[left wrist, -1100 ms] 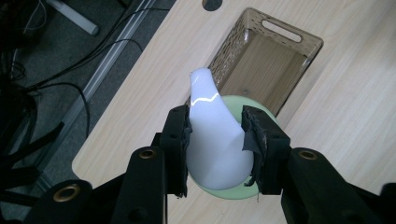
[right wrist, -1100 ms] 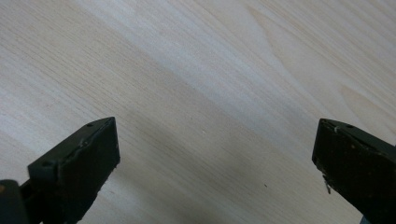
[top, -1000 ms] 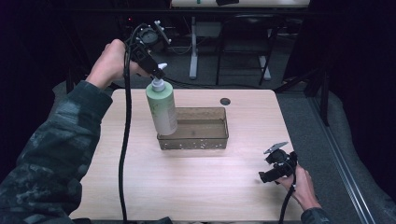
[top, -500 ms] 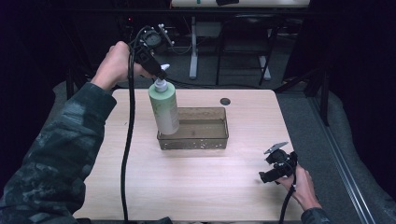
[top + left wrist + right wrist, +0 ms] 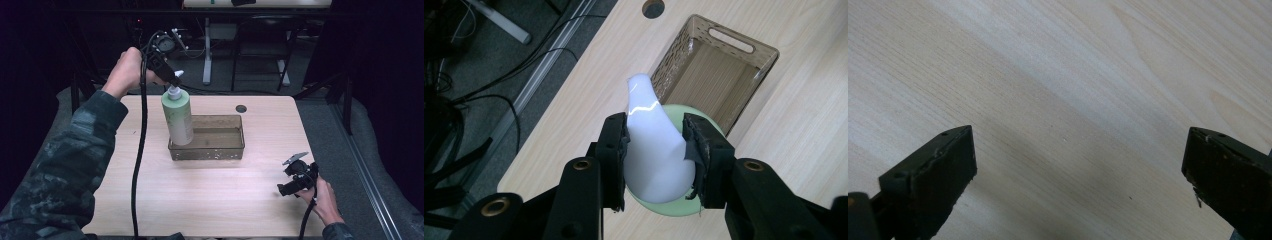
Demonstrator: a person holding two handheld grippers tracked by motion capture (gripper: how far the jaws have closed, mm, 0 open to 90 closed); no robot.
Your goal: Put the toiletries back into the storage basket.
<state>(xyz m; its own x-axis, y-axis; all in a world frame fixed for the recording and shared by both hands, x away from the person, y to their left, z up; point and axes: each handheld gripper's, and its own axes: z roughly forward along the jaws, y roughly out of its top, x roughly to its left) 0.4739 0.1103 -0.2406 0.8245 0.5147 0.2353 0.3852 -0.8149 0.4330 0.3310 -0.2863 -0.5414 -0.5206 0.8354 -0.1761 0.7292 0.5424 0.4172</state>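
A pale green pump bottle (image 5: 177, 117) stands slightly tilted with its base in the left end of a translucent brown basket (image 5: 215, 152) at the table's middle. Whether the base rests on the basket floor I cannot tell. My left gripper (image 5: 172, 79) comes down from the upper left and is shut on the bottle's white pump head (image 5: 649, 150), one pad on each side, left gripper (image 5: 655, 125). The basket (image 5: 674, 60) lies beyond the bottle there, with nothing else in it. At the table's front right, my right gripper (image 5: 285, 177) rests low, open, right gripper (image 5: 1078, 170) over bare wood.
The light wooden table (image 5: 215, 210) has a round cable hole (image 5: 241, 108) near its far edge. A black cable (image 5: 140, 150) hangs from the left gripper across the table's left side. Desk legs and cables stand on the dark floor behind.
The left hand and gripper have shifted a little to the right with the bottle still gripped. The right gripper has not moved.
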